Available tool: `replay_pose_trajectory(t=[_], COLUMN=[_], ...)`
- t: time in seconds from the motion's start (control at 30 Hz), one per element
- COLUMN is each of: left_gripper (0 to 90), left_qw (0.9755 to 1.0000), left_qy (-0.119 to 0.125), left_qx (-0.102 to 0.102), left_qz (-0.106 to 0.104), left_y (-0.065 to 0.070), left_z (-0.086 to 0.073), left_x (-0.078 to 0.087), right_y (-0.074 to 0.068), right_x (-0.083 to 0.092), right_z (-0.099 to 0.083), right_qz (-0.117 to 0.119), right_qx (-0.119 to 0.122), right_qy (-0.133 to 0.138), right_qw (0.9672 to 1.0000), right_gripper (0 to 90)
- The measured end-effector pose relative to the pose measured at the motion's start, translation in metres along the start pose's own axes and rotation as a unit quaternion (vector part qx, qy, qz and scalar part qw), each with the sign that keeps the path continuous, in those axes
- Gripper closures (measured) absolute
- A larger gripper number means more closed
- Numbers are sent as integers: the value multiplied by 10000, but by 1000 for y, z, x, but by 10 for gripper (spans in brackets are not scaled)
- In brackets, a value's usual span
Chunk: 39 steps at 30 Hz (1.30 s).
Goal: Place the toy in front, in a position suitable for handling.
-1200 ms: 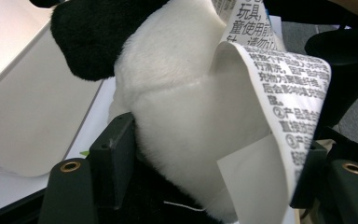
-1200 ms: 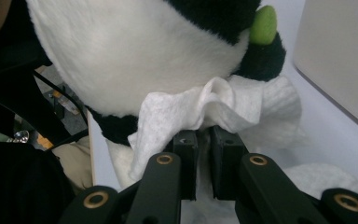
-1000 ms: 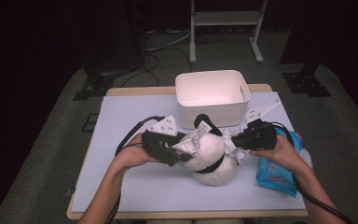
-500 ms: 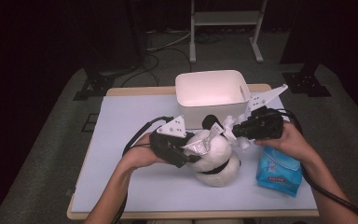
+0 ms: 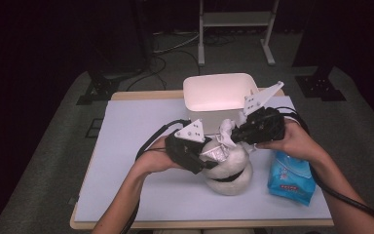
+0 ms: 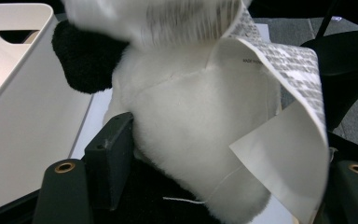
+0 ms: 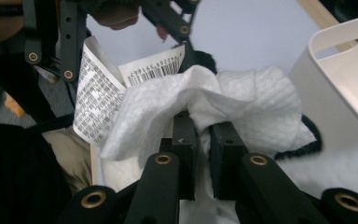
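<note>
Two tools work one stuffed panda [image 5: 230, 168] at the centre of the frame: the left tool [image 5: 205, 163] has its jaws spread around the toy's plush body beside the paper tags [image 6: 284, 121], while the right tool [image 5: 231, 135] is clamped tight on a white wipe [image 7: 223, 100] just above the toy's head. Done well, the wiping likely calls for the left tool to steady the toy so that the wipe drags across the fur without snagging the tags. The pale bench [image 5: 136, 126] also carries a white bin [image 5: 214, 90] at upper centre and a blue wipe packet [image 5: 289, 178] at lower right, with dark floor and a metal stand [image 5: 236, 19] beyond.
</note>
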State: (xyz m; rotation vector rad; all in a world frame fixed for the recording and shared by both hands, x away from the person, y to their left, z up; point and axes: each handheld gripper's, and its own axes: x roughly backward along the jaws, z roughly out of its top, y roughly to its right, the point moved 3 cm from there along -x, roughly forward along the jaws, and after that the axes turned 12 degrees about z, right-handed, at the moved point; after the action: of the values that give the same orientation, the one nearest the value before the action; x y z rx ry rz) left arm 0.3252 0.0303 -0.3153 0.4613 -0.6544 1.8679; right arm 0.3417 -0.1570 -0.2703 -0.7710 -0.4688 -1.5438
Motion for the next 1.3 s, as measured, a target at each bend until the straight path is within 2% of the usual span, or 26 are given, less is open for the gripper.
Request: replay_pose_trajectory(t=[0.07, 0.27, 0.4, 0.63, 0.77, 1.17, 1.3], left_gripper=[254, 188, 171, 170, 149, 138, 138], left_qw=[10000, 9999, 9998, 9992, 9991, 9969, 9957], left_qy=[-9, 35, 29, 139, 8, -133, -57], left_qx=[11, 83, 114, 310, 380, 773, 871], left_qz=[3, 70, 152, 191, 187, -109, -310], left_y=[0, -2, -5, -8, -9, -7, -4], left_z=[0, 0, -1, -10, -16, -42, -44], left_x=[0, 2, 6, 9, 8, -18, -31], right_y=[0, 6, 8, 9, 9, 9, 7], right_x=[-3, 2, 6, 13, 16, 24, 24], right_z=[-1, -12, -20, -31, -36, -46, -47], right_qz=[-59, -40, -80, -112, -172, -262, -254], right_qx=[-6, -116, -212, -280, -319, -404, -403], right_qy=[-120, 10, 84, 157, 187, 200, 225], right_qw=[9999, 9999, 9997, 9994, 9992, 9986, 9986], right_gripper=[816, 818, 818, 818, 819, 818, 819])
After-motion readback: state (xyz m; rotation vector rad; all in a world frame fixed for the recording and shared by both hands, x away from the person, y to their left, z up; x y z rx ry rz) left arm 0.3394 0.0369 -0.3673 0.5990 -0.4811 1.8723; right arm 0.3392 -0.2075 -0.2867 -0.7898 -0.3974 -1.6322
